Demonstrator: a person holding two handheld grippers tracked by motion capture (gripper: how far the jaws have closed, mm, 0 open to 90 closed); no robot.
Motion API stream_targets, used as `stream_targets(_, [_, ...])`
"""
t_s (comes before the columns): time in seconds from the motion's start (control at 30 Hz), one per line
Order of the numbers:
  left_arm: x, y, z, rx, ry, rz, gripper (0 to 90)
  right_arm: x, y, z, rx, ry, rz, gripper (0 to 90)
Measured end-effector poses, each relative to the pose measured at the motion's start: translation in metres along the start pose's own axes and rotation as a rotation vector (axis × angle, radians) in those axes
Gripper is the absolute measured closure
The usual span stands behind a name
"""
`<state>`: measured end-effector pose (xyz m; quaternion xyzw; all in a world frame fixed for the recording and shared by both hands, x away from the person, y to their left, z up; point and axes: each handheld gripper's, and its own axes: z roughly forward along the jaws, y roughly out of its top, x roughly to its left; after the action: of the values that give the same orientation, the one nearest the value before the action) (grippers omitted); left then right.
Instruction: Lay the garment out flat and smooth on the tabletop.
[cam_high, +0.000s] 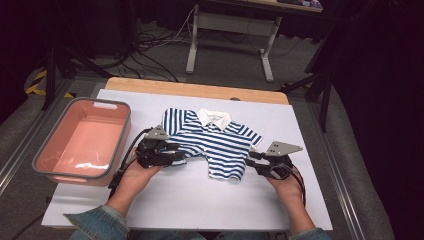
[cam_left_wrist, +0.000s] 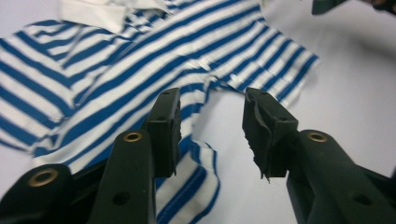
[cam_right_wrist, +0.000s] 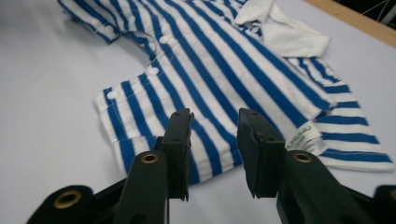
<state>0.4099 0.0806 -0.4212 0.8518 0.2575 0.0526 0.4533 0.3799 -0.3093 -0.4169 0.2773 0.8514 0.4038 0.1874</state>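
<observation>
Both jaw pairs are seen parted, empty: the left hand-held gripper (cam_high: 172, 156) at the near sleeve, the right hand-held gripper (cam_high: 256, 162) at the hem. The striped shirt (cam_high: 215, 140), lying mid-table, is judged light and limp, best pinched at edges; farther left a pink bin (cam_high: 82, 140) is set

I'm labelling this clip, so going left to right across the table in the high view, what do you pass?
Pink bin → left gripper → striped shirt → right gripper.
</observation>
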Motion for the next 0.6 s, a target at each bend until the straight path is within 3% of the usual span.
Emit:
stream_targets(0.03, [0.000, 0.000, 0.000, 0.000, 0.000, 0.000, 59.2, 0.000, 0.000, 0.000, 0.000, 0.000, 0.000, 65.7])
stream_targets(0.17, [-0.004, 0.000, 0.014, 0.086, -0.048, 0.039, 60.6, 0.006, -0.007, 0.001, 0.040, 0.038, -0.001, 67.0])
stream_targets(0.37, [-0.007, -0.003, 0.029, 0.205, -0.031, 0.097, 60.5, 0.013, -0.015, 0.004, 0.069, 0.084, 0.007, 67.1])
stream_targets(0.6, [-0.003, -0.007, 0.041, 0.283, -0.008, 0.119, 59.5, 0.016, -0.017, 0.006, 0.080, 0.110, 0.002, 66.7])
